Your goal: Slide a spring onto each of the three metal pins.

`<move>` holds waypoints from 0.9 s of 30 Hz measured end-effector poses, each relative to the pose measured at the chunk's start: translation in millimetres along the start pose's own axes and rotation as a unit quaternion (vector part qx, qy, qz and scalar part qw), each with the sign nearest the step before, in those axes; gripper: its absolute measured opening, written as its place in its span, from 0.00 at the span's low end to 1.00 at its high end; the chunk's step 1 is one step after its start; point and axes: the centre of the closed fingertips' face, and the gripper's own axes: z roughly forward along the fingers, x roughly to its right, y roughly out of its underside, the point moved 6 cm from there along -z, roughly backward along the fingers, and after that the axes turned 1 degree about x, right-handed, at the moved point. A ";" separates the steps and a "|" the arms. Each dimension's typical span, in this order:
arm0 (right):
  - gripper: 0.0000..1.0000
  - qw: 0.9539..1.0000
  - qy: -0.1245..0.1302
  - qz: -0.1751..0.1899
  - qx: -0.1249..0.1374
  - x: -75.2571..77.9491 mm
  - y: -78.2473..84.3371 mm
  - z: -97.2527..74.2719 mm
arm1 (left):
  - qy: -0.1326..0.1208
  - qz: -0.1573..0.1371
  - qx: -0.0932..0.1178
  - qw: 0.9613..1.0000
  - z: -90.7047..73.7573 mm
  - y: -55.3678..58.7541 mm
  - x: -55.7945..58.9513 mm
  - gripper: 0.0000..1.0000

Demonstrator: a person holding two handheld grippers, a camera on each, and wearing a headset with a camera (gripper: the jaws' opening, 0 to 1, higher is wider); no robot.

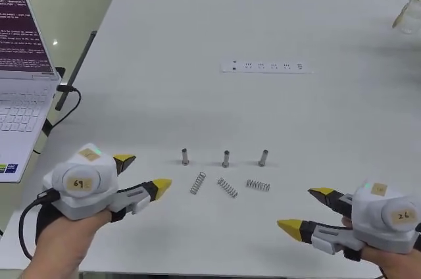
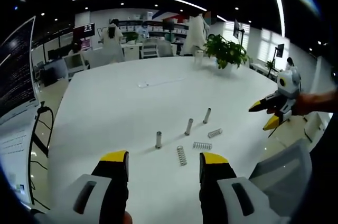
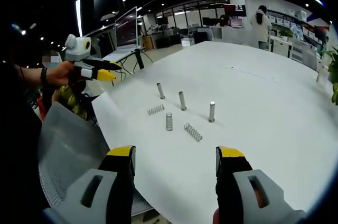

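Observation:
Three short metal pins stand upright in a row on the white table: left pin (image 1: 185,156), middle pin (image 1: 225,158), right pin (image 1: 263,157). Just in front of them lie three loose springs: left spring (image 1: 198,183), middle spring (image 1: 227,187), right spring (image 1: 258,185). My left gripper (image 1: 142,173) is open at the near left, apart from the springs. At the near right my right gripper (image 1: 306,209) is open too, with nothing between its yellow-tipped fingers. The pins (image 2: 188,126) and springs (image 2: 201,145) lie ahead of the left gripper (image 2: 165,158); the right gripper (image 3: 176,152) faces the pins (image 3: 182,100) too.
A white power strip (image 1: 266,66) lies farther back on the table. An open laptop (image 1: 20,68) and a black cable (image 1: 66,104) sit on a side surface at the left. A potted plant (image 2: 226,50) stands at the far right corner. People stand in the background.

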 end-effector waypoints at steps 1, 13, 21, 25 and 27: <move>0.60 1.000 0.000 0.000 0.000 0.0 0.3 -0.1 | 0.000 0.000 0.001 1.000 -1.4 -0.4 0.8 0.49; 0.60 1.000 -0.003 0.001 -0.002 -2.7 1.1 0.2 | -0.011 -0.023 0.019 1.000 -11.7 -1.4 -0.1 0.51; 0.61 1.000 -0.008 -0.001 -0.005 -5.1 0.0 2.1 | -0.011 -0.024 0.014 1.000 -14.8 2.0 2.5 0.52; 0.61 1.000 -0.010 -0.002 -0.005 -5.1 -0.2 1.1 | -0.011 -0.026 0.014 1.000 -15.1 2.0 4.1 0.52; 0.61 1.000 -0.009 -0.001 -0.004 -4.2 -0.1 0.2 | -0.010 -0.025 0.014 1.000 -14.5 0.8 5.3 0.52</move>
